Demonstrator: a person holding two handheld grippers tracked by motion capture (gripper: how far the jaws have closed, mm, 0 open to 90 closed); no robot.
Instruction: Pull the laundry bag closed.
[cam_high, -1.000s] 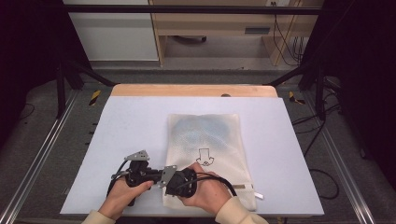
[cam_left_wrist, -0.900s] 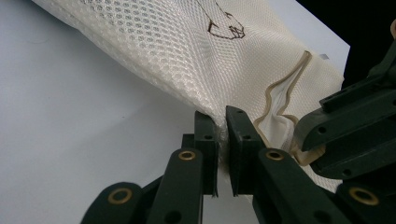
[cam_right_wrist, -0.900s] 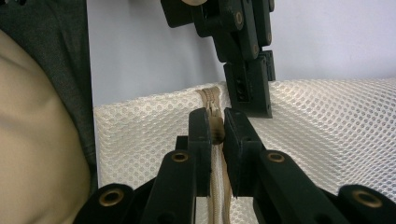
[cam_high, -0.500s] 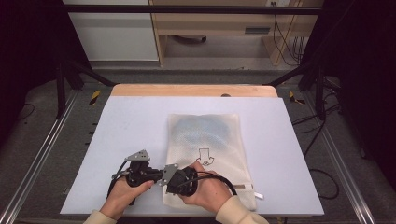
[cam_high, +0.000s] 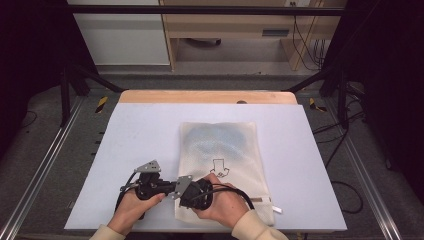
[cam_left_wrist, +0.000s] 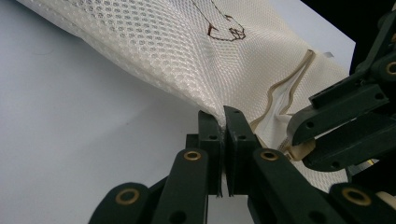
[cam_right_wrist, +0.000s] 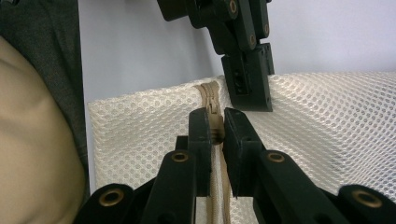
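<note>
On the white table (cam_high: 135, 145), near the front edge: cream mesh laundry bag (cam_high: 220, 150), lying flat. Clamped on its left edge fabric: left gripper (cam_left_wrist: 223, 122), jaws pinched tight. Pinching the tan zipper pull (cam_right_wrist: 214, 125) just beside: right gripper (cam_right_wrist: 216, 122).

Both tongs are matte black. The left tongs (cam_high: 172, 187) and the right tongs (cam_high: 186, 192) each carry a grey three-cornered plate on top and trail a black cable behind. Their linkage arms show brass-coloured pivot rings and small screw holes in the square jaw blocks. Behind each, pale cream sleeve cuffs cover the wrists.
</note>
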